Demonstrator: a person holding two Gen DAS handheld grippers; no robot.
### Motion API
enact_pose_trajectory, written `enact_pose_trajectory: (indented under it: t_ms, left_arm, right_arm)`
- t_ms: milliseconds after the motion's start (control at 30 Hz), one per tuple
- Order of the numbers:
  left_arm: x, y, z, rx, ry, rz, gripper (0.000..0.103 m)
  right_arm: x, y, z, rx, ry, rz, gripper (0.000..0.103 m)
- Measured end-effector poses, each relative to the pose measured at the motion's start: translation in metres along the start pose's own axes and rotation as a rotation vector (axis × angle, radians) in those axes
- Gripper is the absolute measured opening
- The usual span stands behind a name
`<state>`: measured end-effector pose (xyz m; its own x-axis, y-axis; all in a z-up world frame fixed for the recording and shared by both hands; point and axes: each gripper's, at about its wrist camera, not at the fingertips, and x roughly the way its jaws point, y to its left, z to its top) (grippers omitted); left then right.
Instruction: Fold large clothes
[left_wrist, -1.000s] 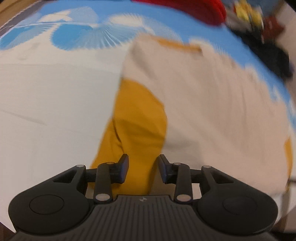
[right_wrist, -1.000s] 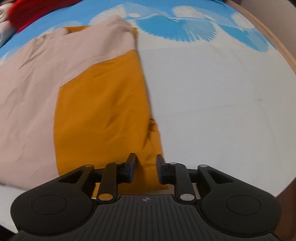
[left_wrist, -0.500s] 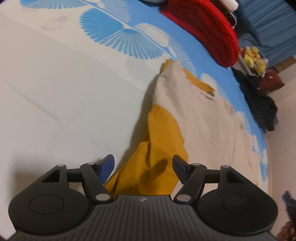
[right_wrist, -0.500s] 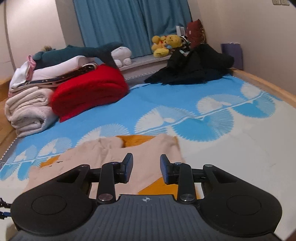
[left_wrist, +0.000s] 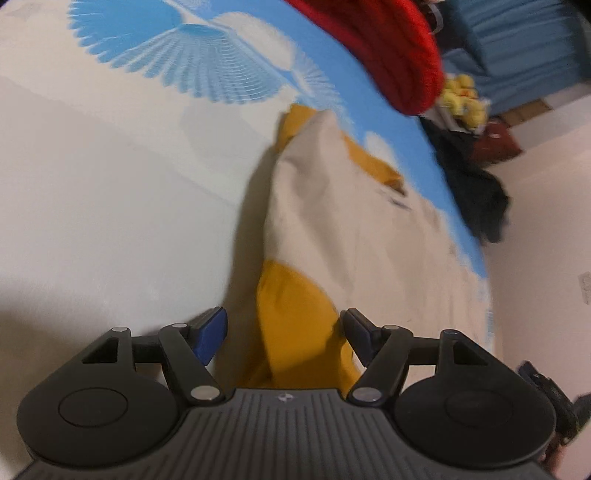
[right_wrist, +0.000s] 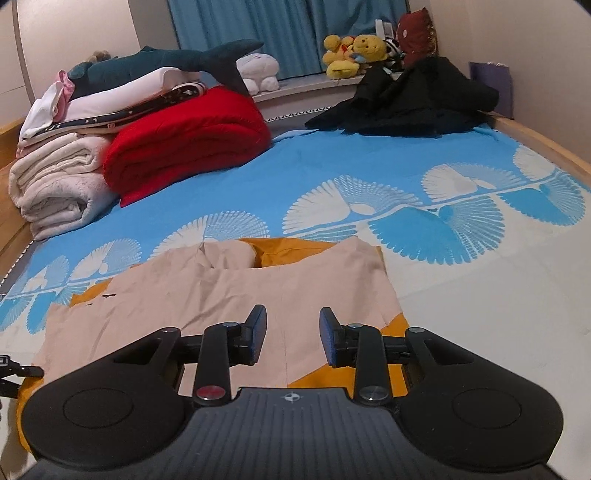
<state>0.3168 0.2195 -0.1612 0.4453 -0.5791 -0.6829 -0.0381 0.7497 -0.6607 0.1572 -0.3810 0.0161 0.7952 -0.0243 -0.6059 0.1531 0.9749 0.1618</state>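
Your left gripper (left_wrist: 282, 334) stands spread, the mustard-yellow cloth fold of the beige-and-mustard garment (left_wrist: 332, 229) between its fingers, unpinched; close squarely on that edge; your right gripper (right_wrist: 290, 334) hangs parted and empty above the garment's beige panel (right_wrist: 229, 295); lower it before pinching.

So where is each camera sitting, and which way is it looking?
Left wrist: on the left gripper, tilted down at the beige and mustard-yellow garment on the blue fan-patterned bedspread; only its open fingers show.
Right wrist: on the right gripper, facing across the bed to the blue curtains; only its open fingers show.
Shared: garment, bedspread, folded red blanket.
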Motion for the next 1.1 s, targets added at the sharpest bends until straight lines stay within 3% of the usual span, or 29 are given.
enact_pose_trajectory:
  t_ms: [233,367,433,467,500,600,733,833,900,967,1033,1100]
  left_arm:
    - [0.042,-0.008,0.022,0.053,0.04,-0.119,0.074]
    - [0.064,-0.027,0.025,0.102,0.057,-0.136,0.074]
    - [0.069,-0.036,0.024,0.149,0.059,-0.103,0.054]
    - [0.07,-0.037,0.023,0.165,0.07,-0.089,0.034]
    - [0.068,-0.038,0.023,0.171,0.068,-0.088,0.023]
    - [0.051,-0.05,0.021,0.237,0.036,-0.089,0.013]
    - [0.019,-0.065,0.02,0.288,-0.001,-0.046,0.009]
    - [-0.007,-0.07,0.021,0.314,-0.005,0.048,0.007]
    - [-0.025,-0.075,0.022,0.342,-0.018,0.148,0.007]
    - [-0.042,-0.08,0.023,0.365,-0.018,0.297,0.007]
    - [-0.045,-0.1,0.013,0.499,-0.013,0.526,0.006]
    - [-0.039,-0.121,0.002,0.59,-0.012,0.663,0.004]
  right_arm:
    - [0.006,-0.003,0.004,-0.014,0.001,-0.001,0.033]
    - [0.01,-0.001,0.004,-0.014,0.009,-0.013,0.033]
    - [0.012,0.002,0.004,-0.015,0.011,-0.017,0.033]
    - [0.013,0.005,0.003,-0.016,0.012,-0.019,0.033]
    - [0.015,0.007,0.003,-0.017,0.011,-0.021,0.033]
    - [0.019,0.015,0.002,-0.017,0.009,-0.028,0.033]
    - [0.021,0.025,-0.002,-0.01,0.001,-0.024,0.033]
    - [0.021,0.033,-0.006,-0.009,-0.003,-0.015,0.033]
    - [0.019,0.038,-0.008,-0.013,-0.006,-0.006,0.033]
    - [0.016,0.043,-0.009,-0.027,-0.013,0.002,0.033]
    - [0.012,0.046,-0.01,-0.04,-0.02,0.008,0.033]
    - [0.007,0.045,-0.01,-0.041,-0.028,0.016,0.033]
